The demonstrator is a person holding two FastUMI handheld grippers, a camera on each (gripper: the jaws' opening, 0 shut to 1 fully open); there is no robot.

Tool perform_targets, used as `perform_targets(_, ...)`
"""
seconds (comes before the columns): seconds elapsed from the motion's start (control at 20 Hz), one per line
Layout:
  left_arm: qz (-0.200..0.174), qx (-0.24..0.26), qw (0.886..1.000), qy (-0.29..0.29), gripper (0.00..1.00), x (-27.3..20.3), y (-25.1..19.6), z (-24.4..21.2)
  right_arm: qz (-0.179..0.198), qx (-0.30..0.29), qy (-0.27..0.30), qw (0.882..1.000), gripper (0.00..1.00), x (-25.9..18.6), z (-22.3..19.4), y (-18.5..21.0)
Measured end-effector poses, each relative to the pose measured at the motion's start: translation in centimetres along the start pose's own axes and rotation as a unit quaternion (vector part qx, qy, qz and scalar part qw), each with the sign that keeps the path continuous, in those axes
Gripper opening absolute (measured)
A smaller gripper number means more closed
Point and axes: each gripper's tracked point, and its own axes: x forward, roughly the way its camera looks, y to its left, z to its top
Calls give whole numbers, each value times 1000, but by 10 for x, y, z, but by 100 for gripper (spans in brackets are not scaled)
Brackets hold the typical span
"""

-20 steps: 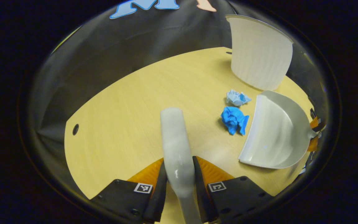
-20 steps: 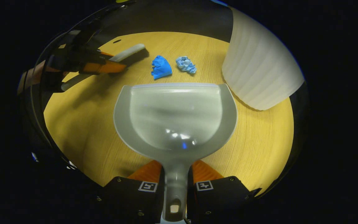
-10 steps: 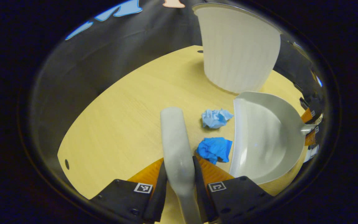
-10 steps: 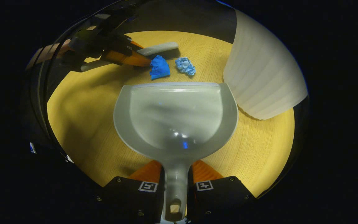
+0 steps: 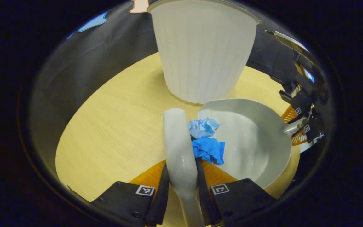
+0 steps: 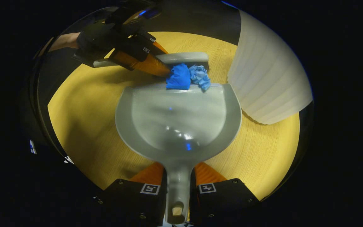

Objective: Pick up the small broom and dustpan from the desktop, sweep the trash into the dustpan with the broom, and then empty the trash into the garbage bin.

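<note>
On the left of the desk (image 5: pixel 112 126) I am pinching the small broom (image 5: pixel 178 142) in the left gripper (image 5: pixel 183 186), jaws pressed on its handle. Just right of its head, the dark blue wad (image 5: pixel 209 150) and pale blue wad (image 5: pixel 202 127) are sitting at the lip of the dustpan (image 6: pixel 178 116), whose handle the right gripper (image 6: pixel 177 189) is clamping. Next I should be pushing low and steady, keeping the lip flat. Far right, the garbage bin (image 6: pixel 268 78) is waiting.
</note>
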Motion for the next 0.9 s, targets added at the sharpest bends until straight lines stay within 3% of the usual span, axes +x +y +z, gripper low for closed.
perform_targets(0.1, -19, -5, 1000, 0, 51, -3, -13, 1, 0, -1, -3, 1000, 30, -1, 1, 1)
perform_targets(0.6, -42, -48, 998, -10, 50, -18, -38, 2, -7, 5, -13, 1000, 30, -2, 6, 0)
perform_targets(0.9, -10, -83, 996, -17, 52, -33, -10, -8, -16, 18, -23, 999, 31, -1, 4, -3)
